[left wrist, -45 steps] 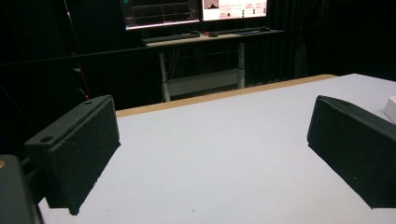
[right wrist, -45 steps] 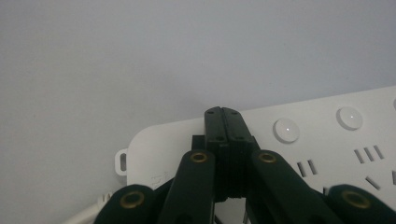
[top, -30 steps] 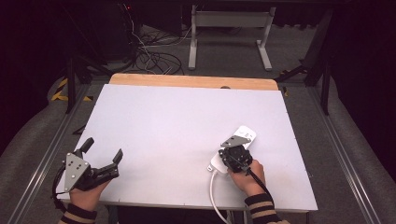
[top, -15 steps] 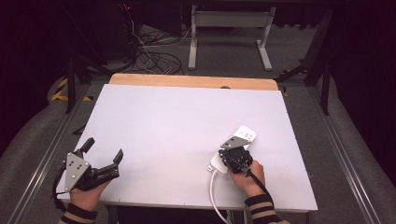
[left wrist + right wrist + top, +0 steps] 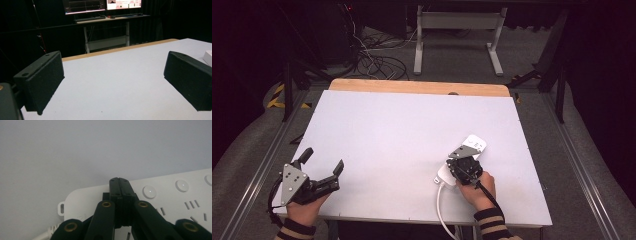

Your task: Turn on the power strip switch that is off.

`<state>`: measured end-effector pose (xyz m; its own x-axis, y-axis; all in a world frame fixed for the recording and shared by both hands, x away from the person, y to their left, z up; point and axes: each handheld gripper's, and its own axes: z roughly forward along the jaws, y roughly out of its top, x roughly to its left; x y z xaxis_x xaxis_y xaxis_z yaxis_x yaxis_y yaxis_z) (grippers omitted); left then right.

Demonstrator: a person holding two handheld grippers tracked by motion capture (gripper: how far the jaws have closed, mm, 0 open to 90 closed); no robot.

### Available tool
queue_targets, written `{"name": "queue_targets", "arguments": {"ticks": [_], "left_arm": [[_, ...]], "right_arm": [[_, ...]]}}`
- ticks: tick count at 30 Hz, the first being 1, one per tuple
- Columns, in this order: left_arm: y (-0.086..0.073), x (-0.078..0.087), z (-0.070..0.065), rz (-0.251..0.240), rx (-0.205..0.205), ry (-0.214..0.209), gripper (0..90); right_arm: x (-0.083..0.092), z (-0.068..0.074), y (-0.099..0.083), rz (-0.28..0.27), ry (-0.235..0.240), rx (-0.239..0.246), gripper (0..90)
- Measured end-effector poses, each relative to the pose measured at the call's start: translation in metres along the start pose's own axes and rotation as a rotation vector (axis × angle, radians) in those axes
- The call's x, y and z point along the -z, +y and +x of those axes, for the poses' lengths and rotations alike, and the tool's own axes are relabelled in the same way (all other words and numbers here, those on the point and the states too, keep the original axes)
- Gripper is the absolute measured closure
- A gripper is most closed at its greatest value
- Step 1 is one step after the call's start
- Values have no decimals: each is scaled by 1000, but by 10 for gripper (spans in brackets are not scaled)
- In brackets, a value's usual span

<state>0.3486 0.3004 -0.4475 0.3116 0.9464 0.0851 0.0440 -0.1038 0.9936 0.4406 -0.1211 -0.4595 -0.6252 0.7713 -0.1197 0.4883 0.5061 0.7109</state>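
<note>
A white power strip (image 5: 475, 143) lies on the table's right side, and its white cable (image 5: 439, 205) runs off the near edge. My right gripper (image 5: 461, 166) points down at the strip's cable end. In the right gripper view its jaws (image 5: 119, 181) are shut together with nothing between them, their tips over the strip (image 5: 175, 195) beside a round switch (image 5: 149, 191). Whether the tips touch the strip I cannot tell. My left gripper (image 5: 323, 159) rests at the near left corner, open wide and holding nothing (image 5: 113, 80).
The white table (image 5: 412, 125) has a wooden strip (image 5: 417, 86) along its far edge. Beyond it, cables (image 5: 377, 62) lie on the floor near a metal desk frame (image 5: 457, 30). Lit monitors (image 5: 100, 5) stand on a far desk.
</note>
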Motion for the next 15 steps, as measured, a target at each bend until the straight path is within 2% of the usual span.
{"name": "queue_targets", "arguments": {"ticks": [9,11,13,15], "left_arm": [[0,0,0,0,3,0,33],[0,0,1,0,5,-1,33],[0,0,1,-4,8,-1,33],[0,0,1,-3,9,-1,33]], "right_arm": [[0,0,-1,-4,3,-4,900],[1,0,0,-6,3,7,900],[6,0,0,-64,-5,31,900],[7,-1,1,-84,-8,31,900]]}}
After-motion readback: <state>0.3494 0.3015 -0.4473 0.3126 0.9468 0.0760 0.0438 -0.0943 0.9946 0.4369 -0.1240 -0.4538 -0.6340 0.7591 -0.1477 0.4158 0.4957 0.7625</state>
